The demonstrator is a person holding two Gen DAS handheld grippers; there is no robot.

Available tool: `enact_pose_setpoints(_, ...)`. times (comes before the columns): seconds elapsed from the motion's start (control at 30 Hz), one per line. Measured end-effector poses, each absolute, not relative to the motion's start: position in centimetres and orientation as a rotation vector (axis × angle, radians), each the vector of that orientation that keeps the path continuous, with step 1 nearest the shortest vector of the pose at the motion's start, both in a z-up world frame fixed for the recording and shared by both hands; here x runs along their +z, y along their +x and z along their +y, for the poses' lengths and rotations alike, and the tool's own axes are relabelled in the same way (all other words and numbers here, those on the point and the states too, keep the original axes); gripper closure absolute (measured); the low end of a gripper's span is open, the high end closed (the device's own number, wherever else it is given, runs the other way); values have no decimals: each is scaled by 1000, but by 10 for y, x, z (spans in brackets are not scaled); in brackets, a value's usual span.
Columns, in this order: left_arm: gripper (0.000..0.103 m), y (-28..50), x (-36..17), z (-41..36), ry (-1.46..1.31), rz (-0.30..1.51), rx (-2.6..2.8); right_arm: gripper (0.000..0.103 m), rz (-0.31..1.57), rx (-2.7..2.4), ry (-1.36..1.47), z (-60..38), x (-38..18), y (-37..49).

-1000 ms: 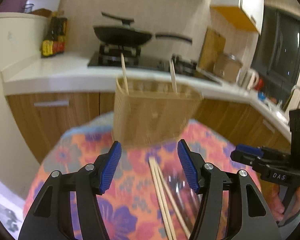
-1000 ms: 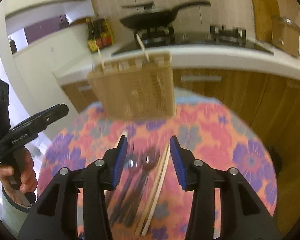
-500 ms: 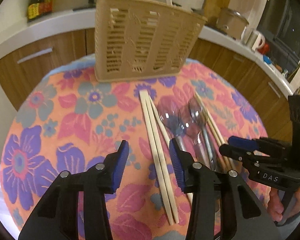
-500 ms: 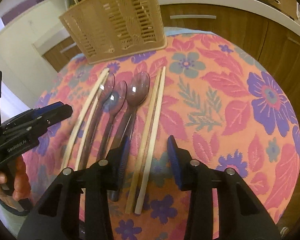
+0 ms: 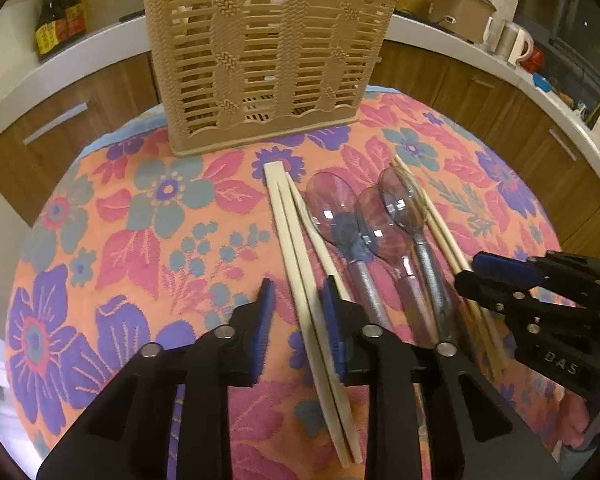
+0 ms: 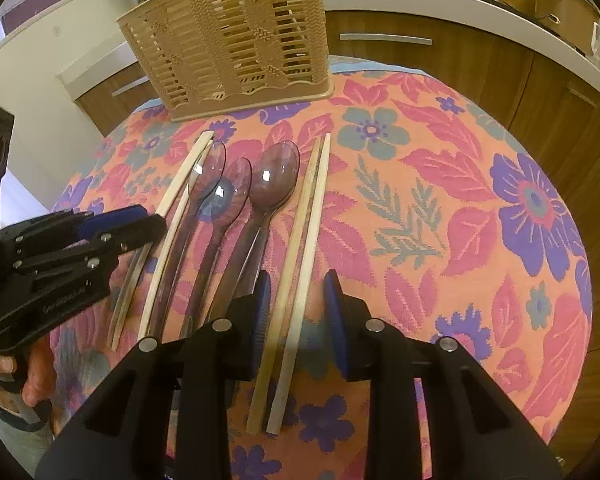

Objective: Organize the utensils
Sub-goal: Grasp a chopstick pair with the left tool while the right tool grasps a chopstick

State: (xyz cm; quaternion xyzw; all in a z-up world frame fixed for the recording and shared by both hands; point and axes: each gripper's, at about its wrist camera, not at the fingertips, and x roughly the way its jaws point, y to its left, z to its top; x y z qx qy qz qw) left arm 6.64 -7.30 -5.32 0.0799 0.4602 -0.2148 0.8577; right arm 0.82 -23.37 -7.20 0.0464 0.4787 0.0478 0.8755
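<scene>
In the left wrist view, the left gripper (image 5: 298, 294) is sitting low in the frame with its jaws just having been closing around a pair of pale wooden chopsticks (image 5: 300, 276) lying on the floral tablecloth (image 5: 120, 248); the blue pads are standing narrowly apart with the sticks between them, nearer the right pad, and not yet visibly pinched. These sticks are looking light, stiff and smooth, likely to roll or scissor apart, so taking them together near mid-length seems wisest. To their right, three translucent plastic spoons (image 5: 364, 240) are lying side by side, bowls toward the beige slatted utensil basket (image 5: 264, 52) at the top centre, which is already holding a chopstick. The right gripper (image 5: 496, 276) is entering from the right edge. In the right wrist view, the right gripper (image 6: 294, 298) is straddling a second chopstick pair (image 6: 306, 248) at lower centre, its jaws also having just been closing, with a clear gap still on the right side, so nothing is gripped. The spoons (image 6: 236, 200) are lying just left, thin and probably slippery, and the left gripper (image 6: 112, 220) is reaching in from the left edge, below the basket (image 6: 236, 36) at the upper left.
</scene>
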Motion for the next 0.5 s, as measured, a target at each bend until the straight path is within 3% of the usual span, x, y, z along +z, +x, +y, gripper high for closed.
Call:
enact_pose_setpoints(0.07, 90, 65, -54, -75, 199, 956, -429, 91, 999, 83, 55, -230, -72, 8)
enact_pose_setpoints(0.17, 92, 65, -54, -72, 189, 942, -405, 93, 994, 64, 17, -228, -72, 6)
enact_pose_setpoints(0.23, 92, 66, -52, -66, 170, 937, -395, 101, 984, 54, 15, -230, -69, 4)
enact_pose_setpoints(0.5, 93, 63, -47, -33, 120, 944, -365, 101, 991, 49, 76, -258, -62, 0)
